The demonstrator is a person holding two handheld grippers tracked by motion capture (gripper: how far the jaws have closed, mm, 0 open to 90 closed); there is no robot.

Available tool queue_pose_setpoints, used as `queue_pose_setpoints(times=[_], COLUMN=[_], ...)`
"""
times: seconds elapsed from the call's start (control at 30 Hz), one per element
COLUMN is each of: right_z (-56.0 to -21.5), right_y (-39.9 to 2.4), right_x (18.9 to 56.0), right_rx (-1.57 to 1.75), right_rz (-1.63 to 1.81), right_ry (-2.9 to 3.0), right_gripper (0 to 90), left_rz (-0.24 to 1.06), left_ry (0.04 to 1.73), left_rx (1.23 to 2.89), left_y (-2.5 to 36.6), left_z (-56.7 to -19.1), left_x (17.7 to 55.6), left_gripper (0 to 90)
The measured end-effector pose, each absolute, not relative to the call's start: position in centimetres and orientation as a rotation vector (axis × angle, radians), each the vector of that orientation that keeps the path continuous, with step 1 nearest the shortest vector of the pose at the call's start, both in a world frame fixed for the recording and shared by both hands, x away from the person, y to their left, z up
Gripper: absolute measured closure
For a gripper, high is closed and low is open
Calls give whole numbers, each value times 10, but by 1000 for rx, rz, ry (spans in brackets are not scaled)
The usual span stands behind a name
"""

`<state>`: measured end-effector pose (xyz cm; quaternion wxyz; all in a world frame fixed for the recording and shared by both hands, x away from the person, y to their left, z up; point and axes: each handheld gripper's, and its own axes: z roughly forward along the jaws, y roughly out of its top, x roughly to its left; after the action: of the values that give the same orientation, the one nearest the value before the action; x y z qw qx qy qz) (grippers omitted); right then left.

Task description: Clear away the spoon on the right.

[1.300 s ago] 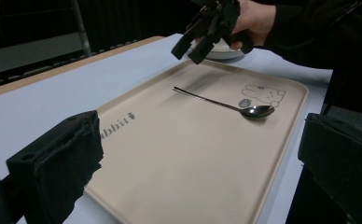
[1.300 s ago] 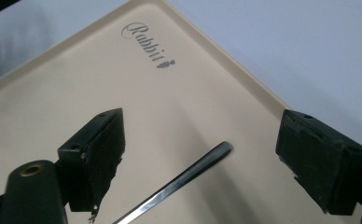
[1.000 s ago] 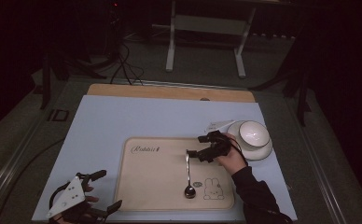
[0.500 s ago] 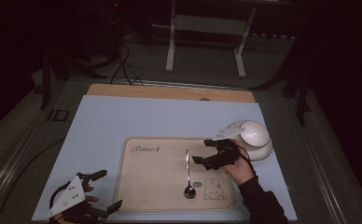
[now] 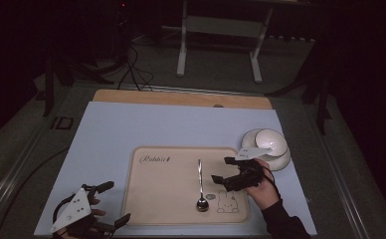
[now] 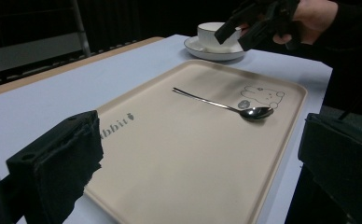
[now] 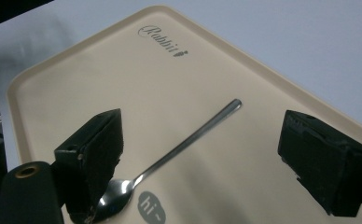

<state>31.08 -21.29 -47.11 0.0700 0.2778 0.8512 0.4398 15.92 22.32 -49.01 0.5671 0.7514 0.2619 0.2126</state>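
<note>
Lying lengthwise on the beige tray (image 5: 171, 199), the spoon (image 5: 200, 181) rested with its bowl beside a "hi~" bubble and rabbit drawing; "Rabbit" was printed near the far-left corner. The right gripper (image 5: 225, 170) hovered just beside it, jaws spread. The left gripper (image 5: 112, 203) sat off the tray, jaws also spread.

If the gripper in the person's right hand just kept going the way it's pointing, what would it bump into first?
Most likely the spoon. The right gripper has its jaws open and aims down at the beige tray, with the spoon's handle lying between them. How high it hangs above the tray is hard to judge.
</note>
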Motion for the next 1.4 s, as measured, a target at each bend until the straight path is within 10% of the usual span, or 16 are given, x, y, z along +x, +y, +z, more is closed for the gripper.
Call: queue_pose_setpoints(times=[1.4], right_z=[-503], right_y=[-269], right_x=[242], right_rx=[934], right_rz=[1382], right_ry=[2416], right_gripper=[138], left_rz=[500], left_ry=[608], left_rx=[1771], left_y=[222], left_z=[-490], left_x=[158], left_gripper=[0])
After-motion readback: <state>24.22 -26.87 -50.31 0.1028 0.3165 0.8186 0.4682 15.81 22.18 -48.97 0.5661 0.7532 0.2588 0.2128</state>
